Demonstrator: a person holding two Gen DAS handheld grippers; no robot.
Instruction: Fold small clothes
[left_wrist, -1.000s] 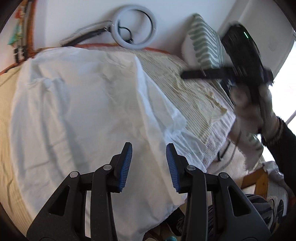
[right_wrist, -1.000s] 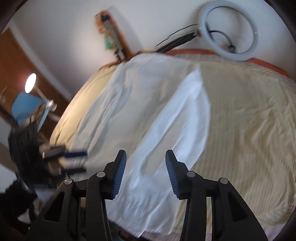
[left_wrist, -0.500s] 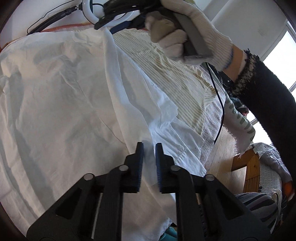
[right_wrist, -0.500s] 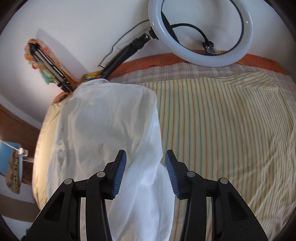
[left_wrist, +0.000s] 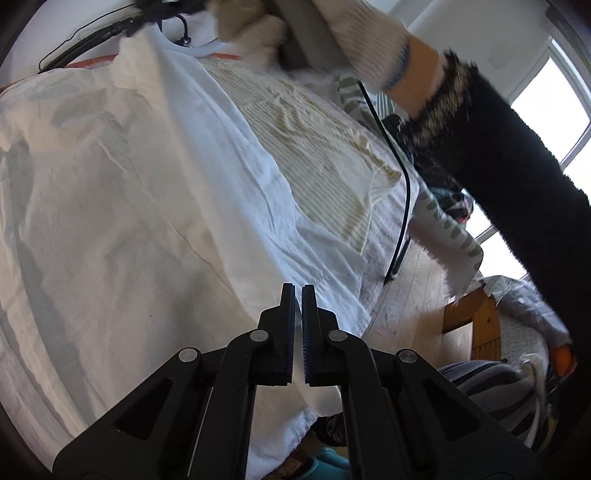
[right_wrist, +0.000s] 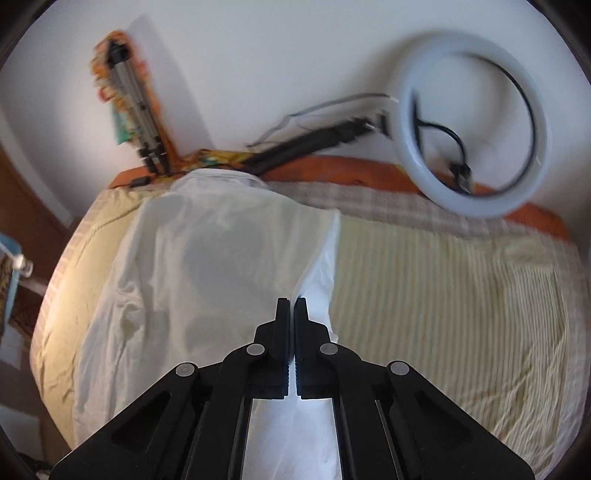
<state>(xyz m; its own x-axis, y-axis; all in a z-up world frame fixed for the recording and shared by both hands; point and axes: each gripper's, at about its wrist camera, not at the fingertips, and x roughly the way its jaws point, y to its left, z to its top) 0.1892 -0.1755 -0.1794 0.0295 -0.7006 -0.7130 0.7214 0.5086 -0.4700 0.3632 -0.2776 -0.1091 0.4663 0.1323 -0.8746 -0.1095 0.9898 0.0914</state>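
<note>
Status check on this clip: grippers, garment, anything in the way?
Left hand-held gripper shut on white shirt at its near edge. Right hand-held gripper shut on its folded edge. Shirt half folded on striped bed. Nothing in the way.

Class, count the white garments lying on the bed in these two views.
1: a single white garment spread over the bed's left part, pinched along its edge by both grippers. Others may be hidden beneath.

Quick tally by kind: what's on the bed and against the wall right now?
White garment: 1
Striped bedsheet: 1
Ring light: 1
Folded tripod: 1
Total: 4
</note>
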